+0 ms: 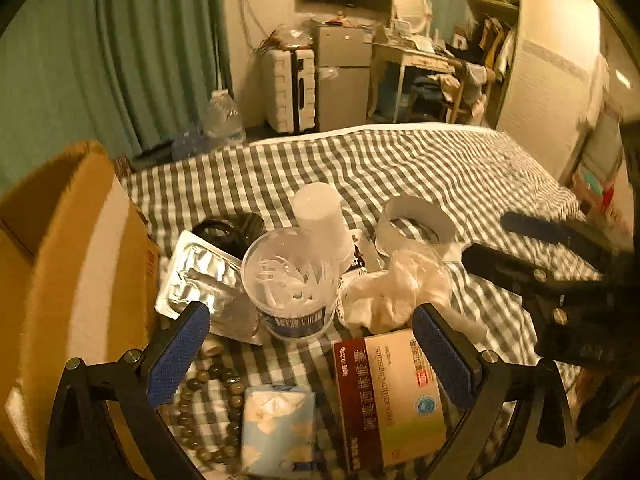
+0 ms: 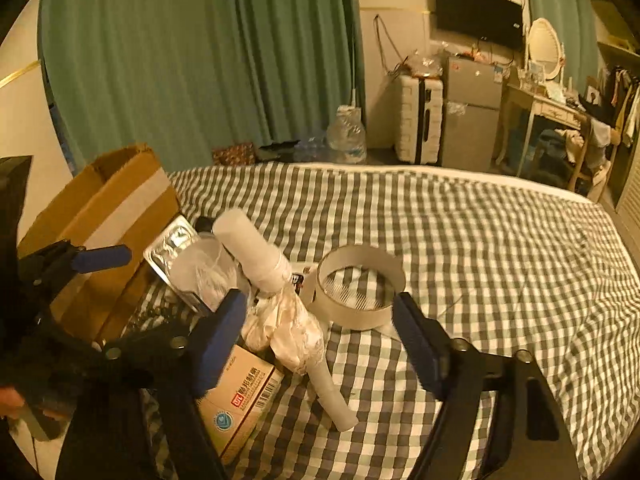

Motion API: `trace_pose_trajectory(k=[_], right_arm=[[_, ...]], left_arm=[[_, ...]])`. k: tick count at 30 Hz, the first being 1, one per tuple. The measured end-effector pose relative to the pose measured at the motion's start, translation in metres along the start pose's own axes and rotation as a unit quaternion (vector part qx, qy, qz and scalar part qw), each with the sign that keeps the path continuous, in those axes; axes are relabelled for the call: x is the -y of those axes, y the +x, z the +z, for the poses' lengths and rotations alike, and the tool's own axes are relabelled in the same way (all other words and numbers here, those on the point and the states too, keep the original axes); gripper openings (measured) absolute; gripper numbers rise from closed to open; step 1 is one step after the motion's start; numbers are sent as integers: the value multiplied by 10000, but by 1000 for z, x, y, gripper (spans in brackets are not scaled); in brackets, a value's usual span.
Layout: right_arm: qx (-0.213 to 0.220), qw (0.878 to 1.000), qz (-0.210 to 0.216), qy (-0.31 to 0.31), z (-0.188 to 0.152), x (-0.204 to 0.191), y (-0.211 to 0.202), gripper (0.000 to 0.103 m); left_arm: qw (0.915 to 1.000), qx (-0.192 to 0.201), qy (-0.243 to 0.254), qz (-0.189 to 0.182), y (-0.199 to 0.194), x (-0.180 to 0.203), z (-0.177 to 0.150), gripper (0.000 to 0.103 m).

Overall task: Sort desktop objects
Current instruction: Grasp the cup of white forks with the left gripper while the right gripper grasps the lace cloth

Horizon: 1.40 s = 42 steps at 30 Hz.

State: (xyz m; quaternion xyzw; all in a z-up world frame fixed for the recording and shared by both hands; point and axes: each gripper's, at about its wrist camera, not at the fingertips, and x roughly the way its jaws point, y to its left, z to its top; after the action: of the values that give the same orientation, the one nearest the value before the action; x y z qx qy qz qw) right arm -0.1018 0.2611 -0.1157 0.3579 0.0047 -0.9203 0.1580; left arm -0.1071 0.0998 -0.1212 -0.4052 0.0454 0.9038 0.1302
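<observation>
A heap of small things lies on the bed's checked cover [image 2: 460,240], just right of an open cardboard box [image 1: 80,248]. The left tool [image 1: 312,344] hangs released over the near part of the heap, a clear tub of picks [image 1: 290,280] and a medicine carton [image 1: 394,396] showing between its blue pads. The right tool [image 2: 320,344] is also released, gripping nothing, above a crumpled white bag [image 2: 288,328] beside a tape ring [image 2: 356,292]. A foil blister pack [image 1: 200,276] leans near the box.

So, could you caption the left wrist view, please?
Open left gripper hovers over a floss-pick tub amid clutter on the checked bedspread.
</observation>
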Motion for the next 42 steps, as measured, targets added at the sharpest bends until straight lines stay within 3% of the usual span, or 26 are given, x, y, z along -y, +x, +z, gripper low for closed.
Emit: trace_pose_trajectory(k=[2,7,11,13,15,16,17,18,20,23,42], right_arm=[[-104,9999,76,39,-1,1,7,69],[-399,9988,267,63,-7,0,26,68],[-569,9977,353,-108,-11,-6,36,68],[-639,9970,368,-230,-13,-11,42,68],[-705,9963,372,-315,-15,-15,48,66],[-727,9962,359,-333,-16,-14,49,60],[-764,9959,341,-343,-17,-14,52,54],[-803,9956,330,-350,-18,-15,55,50],[-902,9947,322,-365,-20,-15,59,22],[-935,9943,307,-407,-25,-17,60,13],[-73,9999,-58,-144,6,-16,-3,11]], left_arm=[[9998,68,-151,-104,5,-5,1,103],[9994,7,-258,216,22,-11,0,103],[9988,81,-432,197,32,-20,0,103],[9989,80,-409,195,36,-19,-1,100],[9992,-32,-349,216,42,-17,-1,89],[9992,-124,-323,205,45,-16,-3,84],[9992,-212,-298,159,49,-15,-5,68],[9992,-283,-269,100,53,-15,-6,63],[9996,-205,-178,109,51,-13,-8,63],[9998,-151,-97,131,45,-9,-9,63],[9989,259,0,388,-21,0,14,63]])
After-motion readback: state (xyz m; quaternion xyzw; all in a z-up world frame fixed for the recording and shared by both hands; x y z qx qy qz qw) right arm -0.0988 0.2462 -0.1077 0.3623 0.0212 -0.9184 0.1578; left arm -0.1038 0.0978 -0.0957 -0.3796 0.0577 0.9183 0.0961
